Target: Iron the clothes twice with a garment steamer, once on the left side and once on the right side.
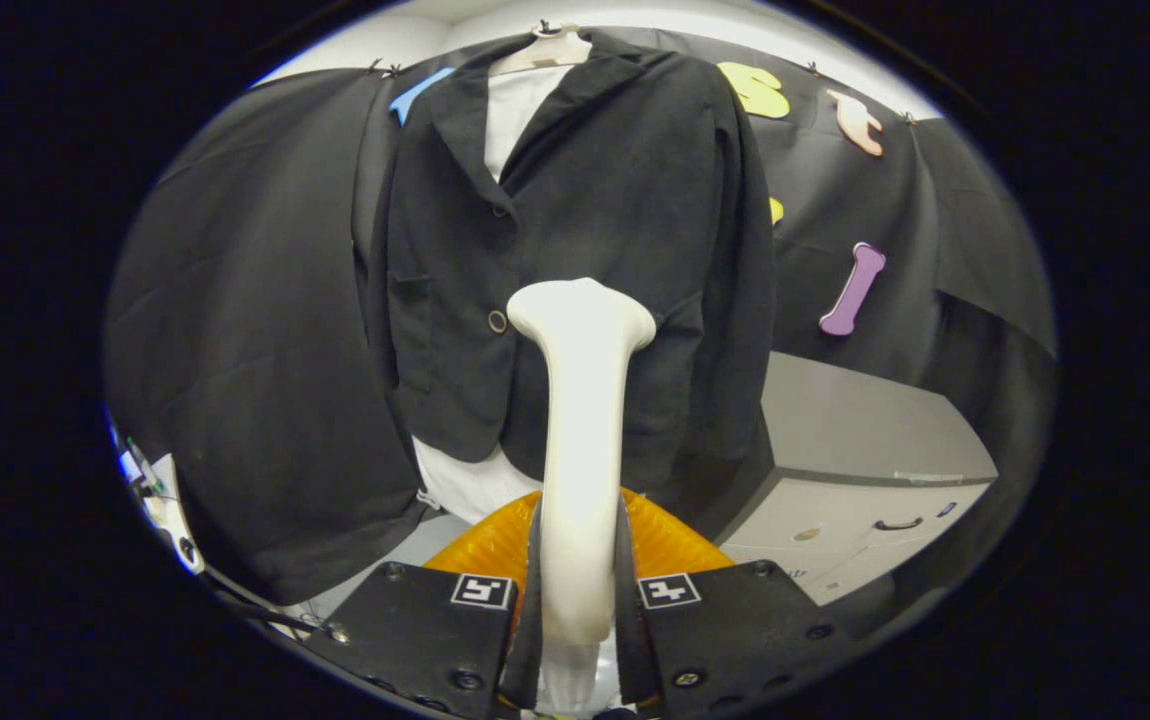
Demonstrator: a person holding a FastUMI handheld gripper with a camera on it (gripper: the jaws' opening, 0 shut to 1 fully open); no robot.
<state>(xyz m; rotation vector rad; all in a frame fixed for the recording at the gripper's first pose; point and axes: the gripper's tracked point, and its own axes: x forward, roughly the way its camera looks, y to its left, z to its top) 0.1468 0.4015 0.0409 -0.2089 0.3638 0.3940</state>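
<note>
I am pinching the white garment steamer [580,440] by its handle between both my fingers [577,600], its head rising far ahead of them and nearing the black jacket [575,260]. The jacket is hanging on a hanger [543,48], with a grey cabinet [865,470] to its right.

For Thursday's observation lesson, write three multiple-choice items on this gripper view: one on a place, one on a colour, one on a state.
1. Where does the grey drawer cabinet stand?
A. Beside the black jacket on its white hanger
B. Between the fingers
C. Above the hanger

2. What colour is the long-necked plastic garment steamer?
A. Black
B. Cream white
C. Purple

3. What is the gripper doing?
A. Open, holding nothing
B. Shut on the jacket
C. Shut on the steamer

Answers: 1 A, it sits past the jacket's hem; 2 B, the neck is pale; 3 C, both fingers press its handle.
</note>
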